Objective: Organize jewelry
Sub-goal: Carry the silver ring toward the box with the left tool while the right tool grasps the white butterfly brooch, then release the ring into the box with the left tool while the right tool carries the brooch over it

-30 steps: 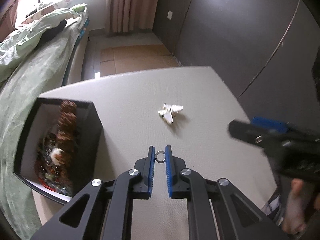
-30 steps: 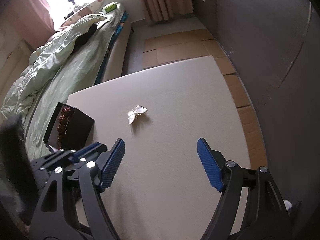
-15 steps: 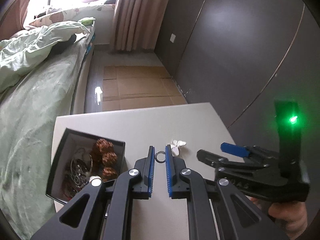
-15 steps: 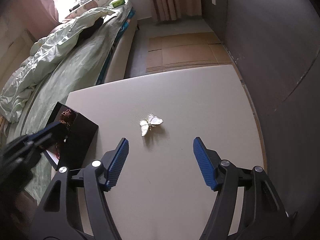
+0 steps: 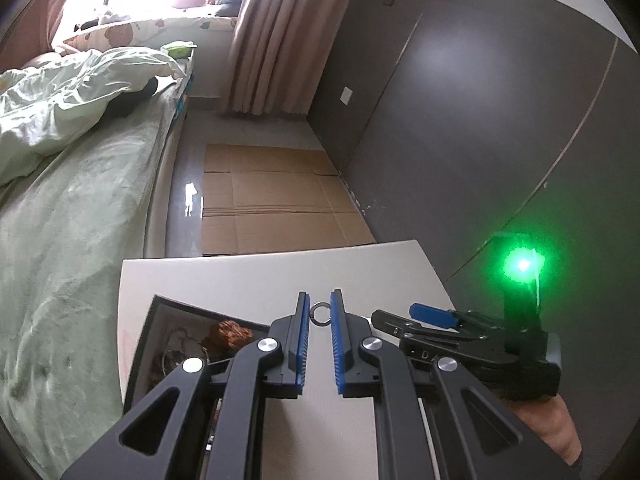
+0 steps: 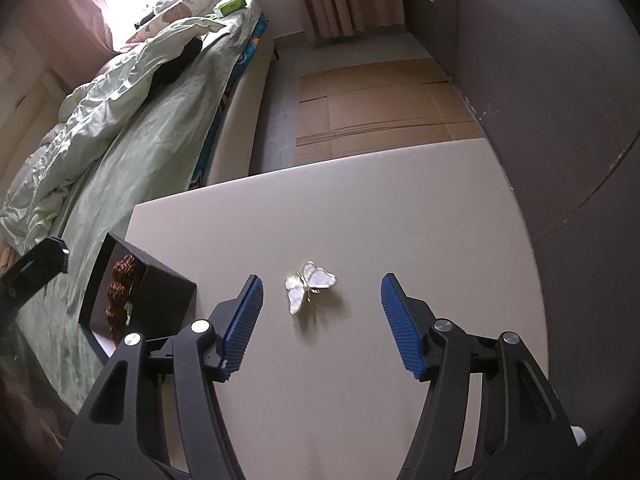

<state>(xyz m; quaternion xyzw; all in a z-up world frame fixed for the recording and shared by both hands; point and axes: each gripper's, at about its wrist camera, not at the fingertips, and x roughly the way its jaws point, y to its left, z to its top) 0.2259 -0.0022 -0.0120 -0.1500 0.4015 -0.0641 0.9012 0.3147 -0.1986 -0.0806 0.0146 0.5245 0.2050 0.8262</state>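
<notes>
My left gripper (image 5: pixel 320 314) is shut on a small silver ring (image 5: pixel 320 315), held in the air above the table beside the black jewelry box (image 5: pixel 160 344), which holds brown beads and chains. In the right wrist view a white butterfly brooch (image 6: pixel 308 286) lies on the white table (image 6: pixel 400 240). My right gripper (image 6: pixel 320 296) hangs over it with the brooch between its blue pads; the jaws are closing and the pads stand apart from the brooch. The same box (image 6: pixel 136 300) sits at the table's left edge.
A bed with a green cover (image 6: pixel 120 140) runs along the left of the table. Flattened cardboard (image 6: pixel 380 104) lies on the floor beyond the far edge. A dark wall (image 6: pixel 560 80) stands close on the right.
The left gripper rose with the ring and tilted up, the box now lower left. The right gripper moved forward over the brooch and its jaws narrowed.
</notes>
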